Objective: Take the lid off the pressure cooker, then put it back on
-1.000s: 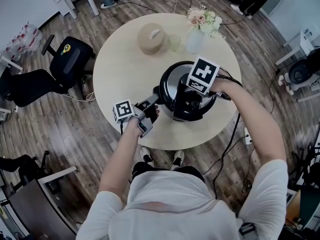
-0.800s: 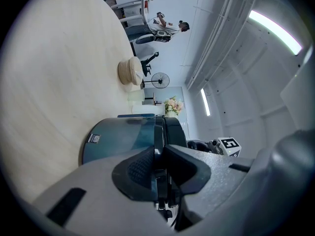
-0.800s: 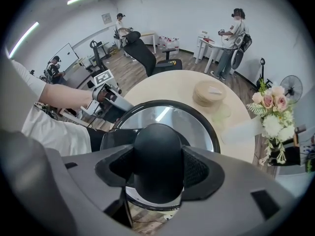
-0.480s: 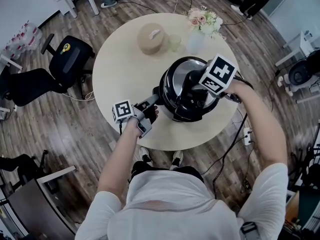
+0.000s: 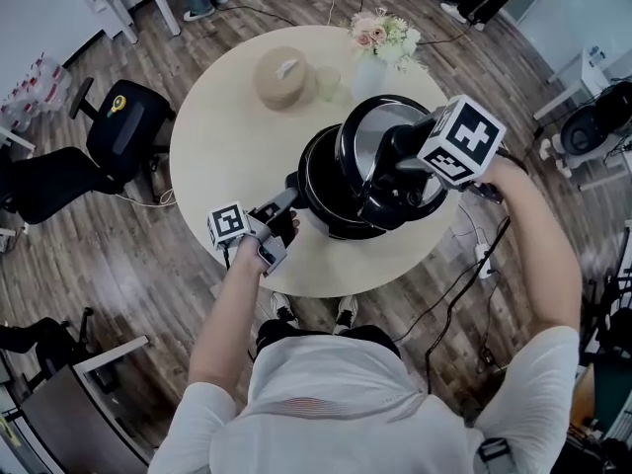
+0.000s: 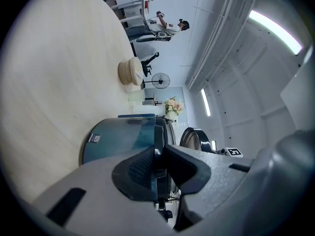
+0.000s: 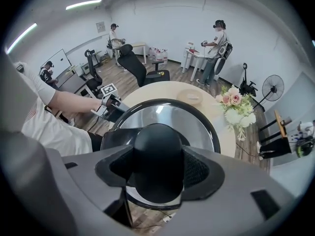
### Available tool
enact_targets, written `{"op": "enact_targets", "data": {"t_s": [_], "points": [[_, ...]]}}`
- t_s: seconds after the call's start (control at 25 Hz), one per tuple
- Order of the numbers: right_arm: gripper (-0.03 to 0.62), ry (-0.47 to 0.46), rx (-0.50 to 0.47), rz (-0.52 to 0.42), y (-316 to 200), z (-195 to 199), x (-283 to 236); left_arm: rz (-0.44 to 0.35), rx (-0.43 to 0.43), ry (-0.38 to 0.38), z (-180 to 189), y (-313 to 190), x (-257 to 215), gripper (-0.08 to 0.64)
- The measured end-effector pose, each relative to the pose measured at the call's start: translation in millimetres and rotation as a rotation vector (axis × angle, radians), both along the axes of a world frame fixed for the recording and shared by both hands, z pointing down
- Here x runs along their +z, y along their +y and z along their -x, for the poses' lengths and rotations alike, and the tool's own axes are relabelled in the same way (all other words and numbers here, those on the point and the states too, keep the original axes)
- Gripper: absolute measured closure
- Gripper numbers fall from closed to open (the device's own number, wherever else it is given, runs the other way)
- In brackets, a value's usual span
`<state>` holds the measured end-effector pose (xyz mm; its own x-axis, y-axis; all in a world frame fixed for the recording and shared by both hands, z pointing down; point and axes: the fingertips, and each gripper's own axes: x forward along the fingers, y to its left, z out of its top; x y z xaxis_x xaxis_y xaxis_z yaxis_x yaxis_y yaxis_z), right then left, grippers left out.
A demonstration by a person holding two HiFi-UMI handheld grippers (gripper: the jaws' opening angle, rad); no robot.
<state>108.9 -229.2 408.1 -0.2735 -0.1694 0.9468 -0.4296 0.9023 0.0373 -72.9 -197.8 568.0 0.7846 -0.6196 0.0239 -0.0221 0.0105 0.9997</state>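
A chair stands on the floor left of the round table. At the table's near left edge the left gripper points level. Its jaws are nearly together, clamped on the thin side handle of the pot. The pot sits on the near right part of the table. On the far side stand a round box and, to its right, a vase of flowers. The lid is off the pot, in the air above it, tilted and set a little to the right. The right gripper points steeply down, with its jaws fairly wide and pressed on either side of the lid's black knob.
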Motion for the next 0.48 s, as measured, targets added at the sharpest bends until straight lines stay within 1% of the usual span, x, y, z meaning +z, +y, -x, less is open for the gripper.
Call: {"op": "enact_targets", "data": {"t_s": [0.08, 0.24, 0.36, 0.48], "points": [[0.311, 0.003, 0.029, -0.004, 0, -18, -10, -0.016, -0.001, -0.009, 0, -1, -1, 0.492], [0.311, 0.029, 0.105, -0.004, -1, -64, -15, -0.019, -0.007, -0.027, 1, -2, 0, 0.492], [0.311, 0.04, 0.179, 0.012, -1, -104, -7, -0.025, -0.015, 0.001, -2, -2, -8, 0.492], [0.311, 0.042, 0.265, 0.024, -2, -145, 2, -0.024, -0.021, 0.011, -3, -1, -10, 0.492]]}}
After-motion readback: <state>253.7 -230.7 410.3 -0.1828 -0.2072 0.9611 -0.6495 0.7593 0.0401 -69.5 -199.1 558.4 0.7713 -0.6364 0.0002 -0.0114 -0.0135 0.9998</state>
